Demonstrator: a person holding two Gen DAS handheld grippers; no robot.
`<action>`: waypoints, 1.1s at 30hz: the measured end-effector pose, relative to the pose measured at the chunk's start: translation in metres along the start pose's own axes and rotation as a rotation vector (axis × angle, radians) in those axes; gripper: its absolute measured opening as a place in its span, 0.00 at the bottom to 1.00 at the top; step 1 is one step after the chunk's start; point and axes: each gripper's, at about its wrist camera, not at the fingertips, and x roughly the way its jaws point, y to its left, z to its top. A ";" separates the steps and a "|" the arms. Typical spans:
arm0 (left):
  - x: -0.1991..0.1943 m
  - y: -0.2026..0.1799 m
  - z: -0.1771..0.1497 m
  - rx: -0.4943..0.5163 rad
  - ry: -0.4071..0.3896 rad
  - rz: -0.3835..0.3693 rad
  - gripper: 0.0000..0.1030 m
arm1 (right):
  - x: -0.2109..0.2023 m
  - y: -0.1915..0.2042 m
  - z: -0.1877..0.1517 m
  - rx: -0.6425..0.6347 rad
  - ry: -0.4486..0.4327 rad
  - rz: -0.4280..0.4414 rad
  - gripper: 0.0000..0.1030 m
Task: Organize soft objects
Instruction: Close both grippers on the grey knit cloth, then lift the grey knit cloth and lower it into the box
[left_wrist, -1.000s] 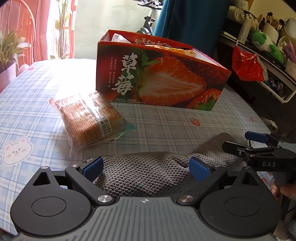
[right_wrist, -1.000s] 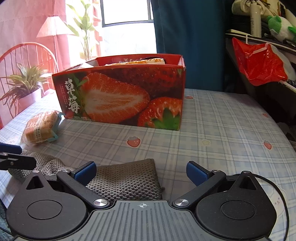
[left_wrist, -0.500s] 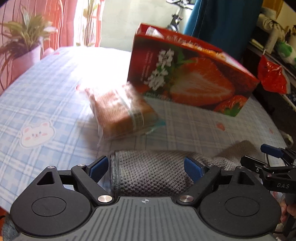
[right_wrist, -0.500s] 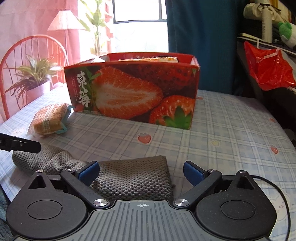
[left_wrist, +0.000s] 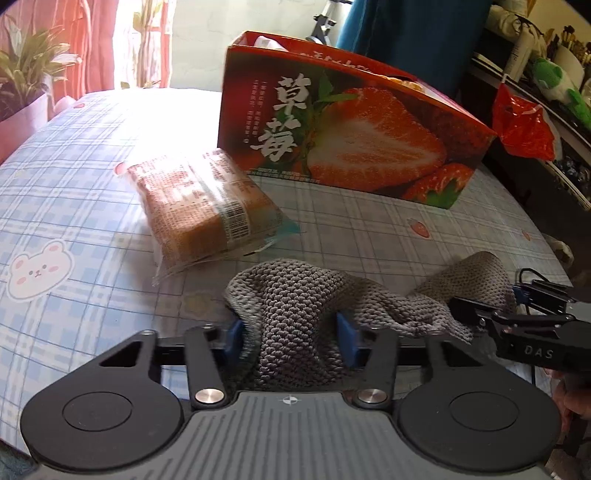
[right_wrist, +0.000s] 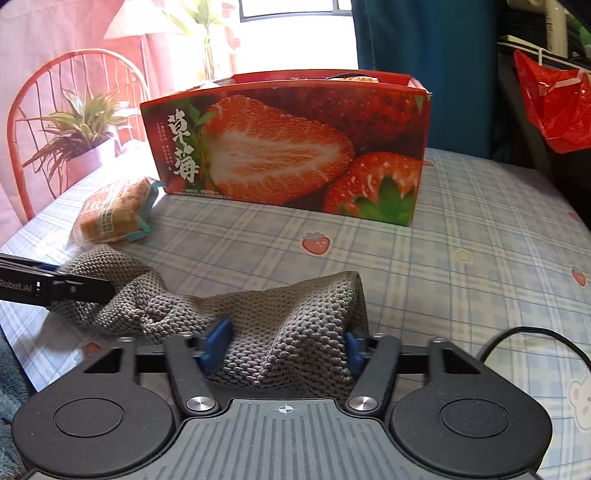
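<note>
The table (left_wrist: 92, 155), covered with a blue plaid cloth printed with bears and strawberries, fills the lower and middle area of both views.

The strawberry box (left_wrist: 351, 136) – a red printed carton with an open top – stands upright on the table in the upper centre of the left wrist view, and likewise in the upper centre of the right wrist view (right_wrist: 291, 147). Items show above its rim; they cannot be identified.

The grey knitted cloth (left_wrist: 295, 306) lies bunched across the near edge of the table, in the lower centre of each view (right_wrist: 288, 332). One end rises between the left gripper's fingers; the other end rises between the right gripper's fingers, with a sagging span between the two.

The left gripper (left_wrist: 291, 332) is closed down onto a fold of the cloth, its blue pads pressing both sides. It also appears at the left edge of the right wrist view (right_wrist: 85, 286), its tip at the cloth's far end.

The right gripper (right_wrist: 286, 347) is narrowed onto the other end of the cloth, pads in contact on both sides. In the left wrist view it sits at the lower right (left_wrist: 480, 306), against the cloth.

The wrapped pastry packet (left_wrist: 207, 206) lies flat on the table, left of centre, just beside the box's left end and near the cloth (right_wrist: 114, 210).

A red plastic bag (left_wrist: 524, 125) hangs at the upper right, off the table.
</note>
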 end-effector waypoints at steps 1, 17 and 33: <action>0.001 -0.002 0.000 0.011 -0.001 0.000 0.45 | 0.000 0.000 0.001 -0.002 0.001 0.003 0.43; 0.034 -0.017 0.029 0.065 -0.016 0.013 0.41 | 0.024 -0.010 0.023 -0.007 -0.016 -0.026 0.26; 0.021 0.000 0.010 -0.003 -0.078 -0.043 0.34 | 0.007 -0.012 0.004 0.025 -0.071 -0.001 0.22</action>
